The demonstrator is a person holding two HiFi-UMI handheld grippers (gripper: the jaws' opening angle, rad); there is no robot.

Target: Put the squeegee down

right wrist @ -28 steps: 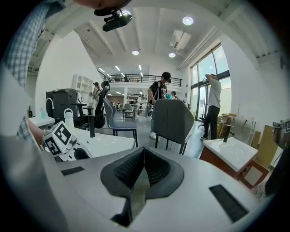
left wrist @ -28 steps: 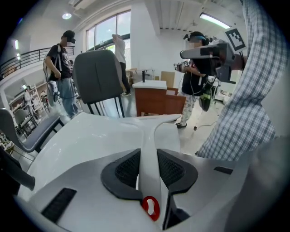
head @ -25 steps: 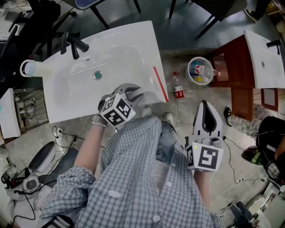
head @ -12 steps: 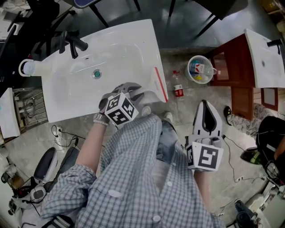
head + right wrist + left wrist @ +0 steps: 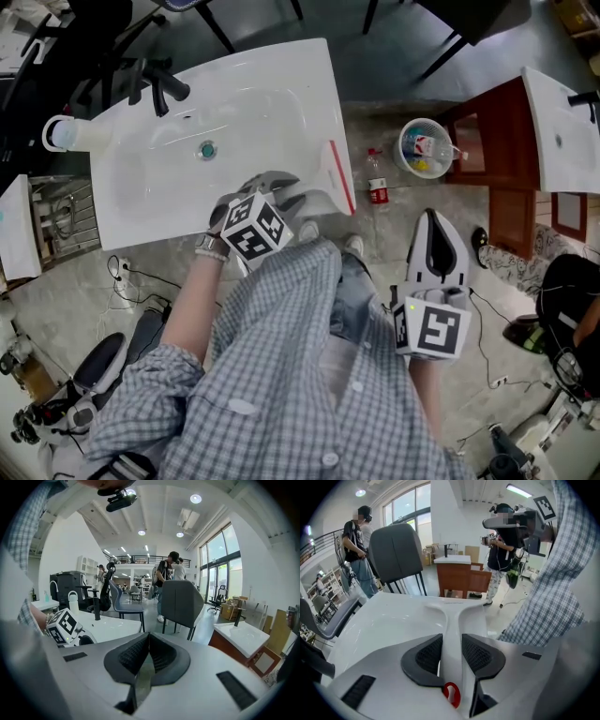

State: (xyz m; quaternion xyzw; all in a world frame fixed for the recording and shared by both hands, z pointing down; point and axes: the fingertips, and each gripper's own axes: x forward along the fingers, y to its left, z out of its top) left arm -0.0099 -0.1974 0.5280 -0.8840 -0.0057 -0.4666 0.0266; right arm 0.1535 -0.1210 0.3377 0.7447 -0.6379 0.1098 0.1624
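Note:
The squeegee [image 5: 328,187], white with a red blade, lies across the right front corner of the white sink [image 5: 150,202]. My left gripper [image 5: 287,193] is shut on its handle. In the left gripper view the handle [image 5: 451,620] fills the gap between both dark pads [image 5: 429,656], its red end showing below; the jaws have just been opening a little, and the pads still lie against the handle. My right gripper [image 5: 434,230] hangs off to the right over the floor, away from the sink. Its pads [image 5: 161,656] meet with nothing between them.
A black tap [image 5: 161,89] and the drain [image 5: 207,150] sit at the sink's back, with a white bottle [image 5: 58,138] at its left end. On the floor stand a small bucket [image 5: 422,148] and a bottle [image 5: 377,187]. A brown cabinet [image 5: 492,141] with a second sink stands right. People stand in the room.
Almost nothing has changed. The left gripper stays at the sink's right front corner with the squeegee handle between its jaws, and the right gripper has kept still.

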